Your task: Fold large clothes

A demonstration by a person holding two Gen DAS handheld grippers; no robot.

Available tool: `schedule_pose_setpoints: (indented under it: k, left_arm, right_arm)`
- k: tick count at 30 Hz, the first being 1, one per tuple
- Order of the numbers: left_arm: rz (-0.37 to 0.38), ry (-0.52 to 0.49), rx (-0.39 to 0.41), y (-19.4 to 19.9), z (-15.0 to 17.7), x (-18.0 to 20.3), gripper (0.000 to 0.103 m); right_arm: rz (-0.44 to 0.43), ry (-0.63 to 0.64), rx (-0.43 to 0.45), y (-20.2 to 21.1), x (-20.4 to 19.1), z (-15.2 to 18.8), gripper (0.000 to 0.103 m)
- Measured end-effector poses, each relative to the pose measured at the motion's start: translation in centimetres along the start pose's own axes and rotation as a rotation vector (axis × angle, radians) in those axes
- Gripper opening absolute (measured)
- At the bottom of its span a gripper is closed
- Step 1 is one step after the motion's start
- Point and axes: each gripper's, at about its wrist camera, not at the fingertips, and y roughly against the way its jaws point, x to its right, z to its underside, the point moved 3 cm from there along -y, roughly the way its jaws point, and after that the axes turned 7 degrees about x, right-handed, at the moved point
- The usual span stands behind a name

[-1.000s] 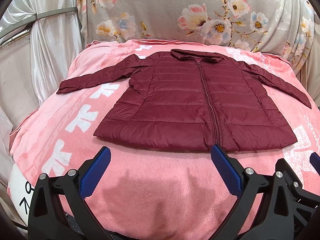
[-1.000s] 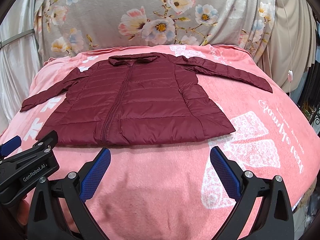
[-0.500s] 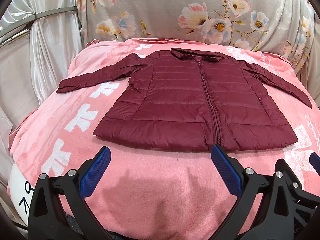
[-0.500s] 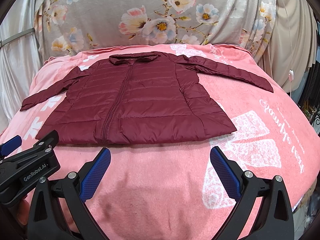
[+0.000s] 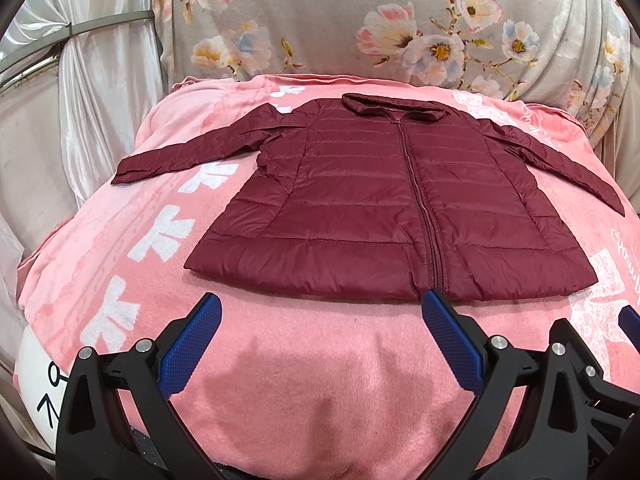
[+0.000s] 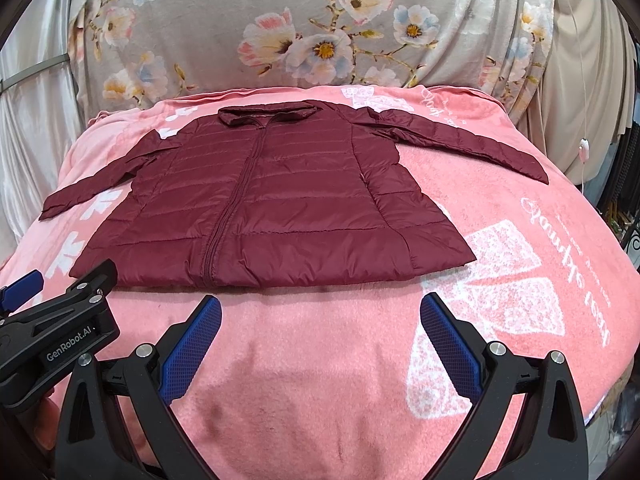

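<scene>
Nothing is held yet: I have both tools hanging over the near edge of the pink fleece blanket with white prints (image 5: 320, 360), short of the garment. My left gripper (image 5: 320, 338) has its blue-padded fingers (image 5: 190, 344) spread wide with only blanket between them, and my right gripper (image 6: 320, 338) stands the same, splayed and empty. In the right wrist view the left tool's black body shows at the near left, so the two sit close side by side.

The dark red quilted puffer jacket (image 5: 392, 208) lies flat and face up in the middle of the blanket, zipped, collar (image 5: 394, 106) at the far side, hem (image 6: 276, 272) toward me and just beyond the fingertips. Its left sleeve (image 5: 192, 150) runs out to the far left and its right sleeve (image 6: 464, 144) to the far right, both well clear of the body. I judge it is spread this way so each sleeve can be taken on its own and laid across the chest before the body is folded.

Behind the blanket hangs a grey floral cloth (image 6: 320, 28); a thin white cord with a small pink switch (image 6: 583, 151) dangles at the far right, though through the fisheye edge I cannot say how near the blanket it hangs. Folding has not begun; my next move is probably a reach outward to a cuff on each side.
</scene>
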Motion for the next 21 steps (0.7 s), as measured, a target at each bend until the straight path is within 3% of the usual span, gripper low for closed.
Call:
schedule_pose_setpoints:
  k: [9, 21]
  left_arm:
    - [-0.039, 0.02, 0.009, -1.5, -0.2, -0.8, 0.098]
    - [-0.025, 0.029, -0.008, -4.3, -2.1, -1.2, 0.098]
  right_arm:
    - [0.023, -0.034, -0.005, -1.3, 2.0, -0.6, 0.098]
    - [0.018, -0.063, -0.002, -4.3, 4.7, -2.7, 0.098]
